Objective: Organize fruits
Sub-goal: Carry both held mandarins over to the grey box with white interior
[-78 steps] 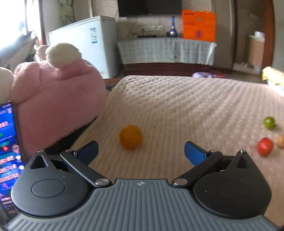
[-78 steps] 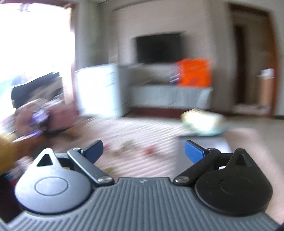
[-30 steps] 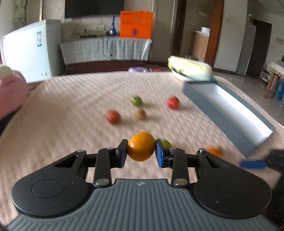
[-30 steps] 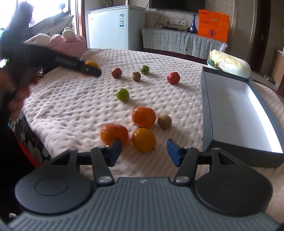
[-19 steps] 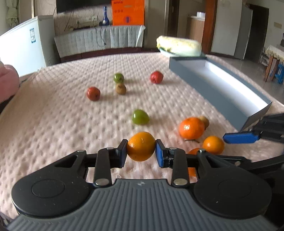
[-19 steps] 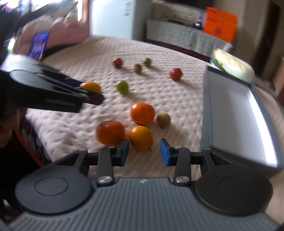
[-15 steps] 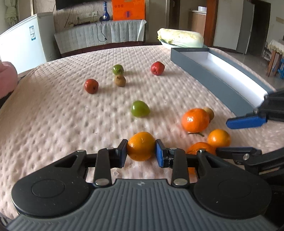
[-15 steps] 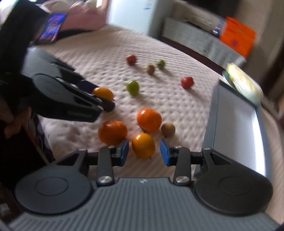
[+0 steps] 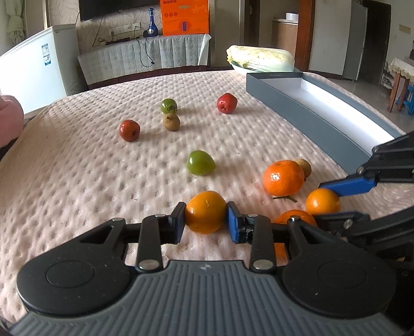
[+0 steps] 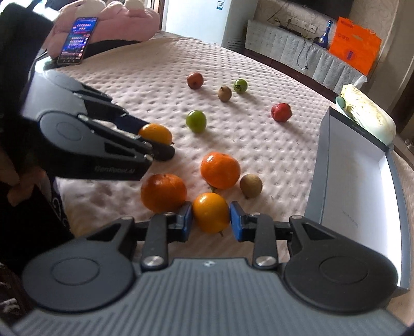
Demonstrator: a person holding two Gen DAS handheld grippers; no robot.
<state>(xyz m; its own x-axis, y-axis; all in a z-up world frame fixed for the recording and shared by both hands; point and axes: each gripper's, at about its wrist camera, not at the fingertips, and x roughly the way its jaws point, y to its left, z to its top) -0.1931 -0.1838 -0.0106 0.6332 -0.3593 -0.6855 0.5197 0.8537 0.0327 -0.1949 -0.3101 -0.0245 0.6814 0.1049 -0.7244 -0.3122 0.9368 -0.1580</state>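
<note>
My left gripper (image 9: 206, 222) is shut on a yellow-orange fruit (image 9: 205, 212), held low over the pink bedspread; it also shows in the right wrist view (image 10: 155, 133). My right gripper (image 10: 211, 219) has its pads around a small orange (image 10: 211, 212), which rests on the bedspread; the pads look to touch it. Two larger tangerines (image 10: 163, 192) (image 10: 220, 169) and a brown fruit (image 10: 250, 184) lie beside it. A green fruit (image 9: 200, 162), red fruits (image 9: 129, 130) (image 9: 227, 102), another green one (image 9: 168, 105) and a brown one (image 9: 171, 122) lie farther off.
A long grey box with a white inside (image 9: 318, 124) (image 10: 359, 186) lies open at the right. A cabbage on a plate (image 9: 260, 59) sits beyond it. A pink plush toy (image 10: 108, 22) and a phone (image 10: 77, 40) are at the far left edge.
My left gripper has carried the yellow-orange fruit down toward the group of oranges. My right gripper has moved in on the small orange and its jaws have narrowed around it.
</note>
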